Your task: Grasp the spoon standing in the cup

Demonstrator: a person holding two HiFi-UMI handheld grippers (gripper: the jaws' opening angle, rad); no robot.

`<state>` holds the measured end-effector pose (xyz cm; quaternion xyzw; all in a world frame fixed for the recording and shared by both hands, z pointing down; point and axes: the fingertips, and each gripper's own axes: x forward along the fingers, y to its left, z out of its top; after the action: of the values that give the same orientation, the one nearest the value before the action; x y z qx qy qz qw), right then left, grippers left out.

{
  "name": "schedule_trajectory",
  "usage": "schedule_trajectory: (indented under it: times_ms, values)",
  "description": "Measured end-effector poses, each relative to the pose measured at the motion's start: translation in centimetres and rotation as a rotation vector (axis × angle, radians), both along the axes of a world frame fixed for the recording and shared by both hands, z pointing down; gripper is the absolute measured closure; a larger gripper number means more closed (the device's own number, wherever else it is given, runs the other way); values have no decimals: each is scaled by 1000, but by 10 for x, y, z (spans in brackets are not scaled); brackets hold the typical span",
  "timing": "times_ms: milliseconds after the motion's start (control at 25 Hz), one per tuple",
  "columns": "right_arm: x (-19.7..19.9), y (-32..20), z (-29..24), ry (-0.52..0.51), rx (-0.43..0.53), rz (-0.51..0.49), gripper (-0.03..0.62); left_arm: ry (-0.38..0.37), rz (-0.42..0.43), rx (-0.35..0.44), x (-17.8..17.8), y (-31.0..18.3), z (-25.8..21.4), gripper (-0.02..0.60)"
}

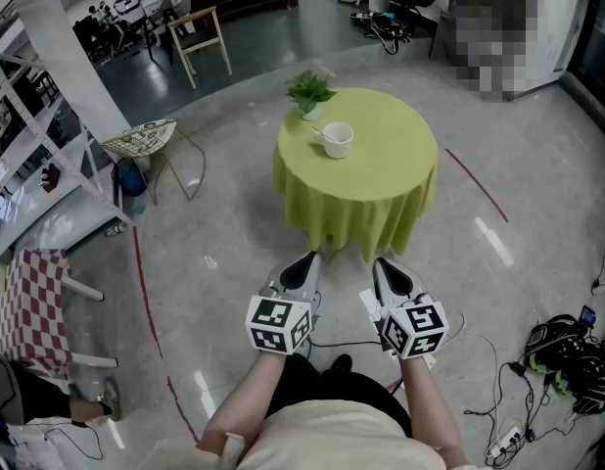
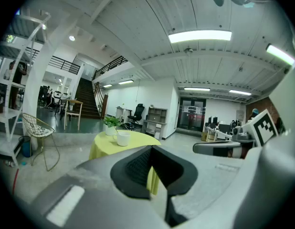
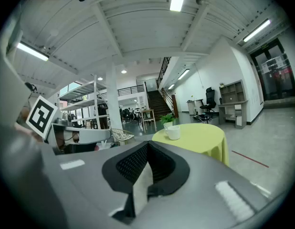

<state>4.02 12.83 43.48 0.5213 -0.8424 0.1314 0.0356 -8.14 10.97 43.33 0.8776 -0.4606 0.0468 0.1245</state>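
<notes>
A white cup stands on a round table draped in a yellow-green cloth, and a white spoon leans out of the cup to the left. Both grippers hover over the floor in front of the table, well short of it and pointing toward it. My left gripper is shut with nothing in it; its jaws meet in the left gripper view, where the cup shows far off. My right gripper is also shut and empty, with the cup far ahead.
A small potted plant stands behind the cup. A wire chair and metal shelving are at the left, with a wooden chair farther back. Cables lie on the floor at the right. Red tape lines mark the floor.
</notes>
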Motion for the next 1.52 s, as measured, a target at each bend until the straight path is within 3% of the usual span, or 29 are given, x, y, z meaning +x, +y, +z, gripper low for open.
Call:
schedule_trajectory:
  times_ms: [240, 680, 1000, 1520]
  values:
    - [1, 1, 7, -9, -5, -7, 592, 12, -11, 1, 5, -3, 1, 578]
    - [10, 1, 12, -2, -16, -4, 591, -10, -22, -17, 12, -10, 6, 491]
    - [17, -5, 17, -13, -32, -2, 589, -12, -53, -41, 6, -19, 12, 463]
    - [39, -45, 29, -28, -78, 28, 555, -9, -32, -73, 24, -71, 23, 434]
